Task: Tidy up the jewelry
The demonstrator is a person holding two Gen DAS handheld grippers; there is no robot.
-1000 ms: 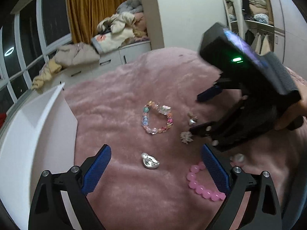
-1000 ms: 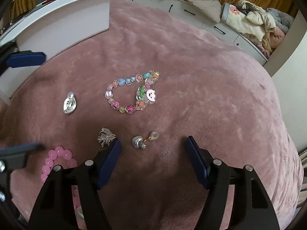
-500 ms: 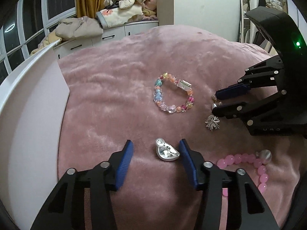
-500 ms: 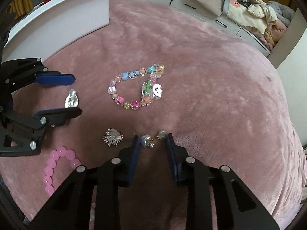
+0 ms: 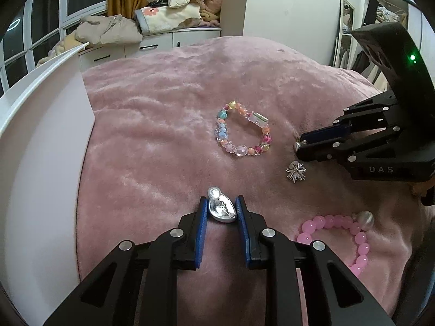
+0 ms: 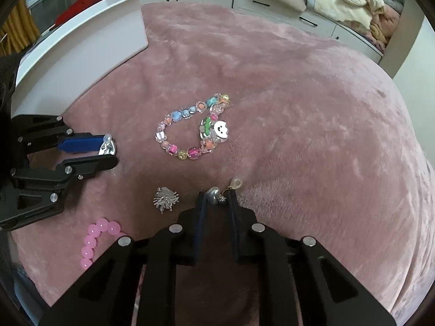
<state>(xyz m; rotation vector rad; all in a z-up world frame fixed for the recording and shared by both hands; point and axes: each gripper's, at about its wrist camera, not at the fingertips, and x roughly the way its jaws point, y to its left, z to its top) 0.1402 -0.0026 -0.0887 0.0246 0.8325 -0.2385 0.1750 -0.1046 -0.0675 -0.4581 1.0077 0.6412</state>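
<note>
Both grippers have just squeezed shut, the left gripper [image 5: 222,212] pinching the silver charm [image 5: 220,209] and the right gripper [image 6: 216,197] pinching the heart earring [image 6: 216,194], so both look ready to lift.

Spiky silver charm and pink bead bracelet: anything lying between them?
No. Both wrist views show only bare pink blanket between the spiky silver charm and the pink bead bracelet.
</note>
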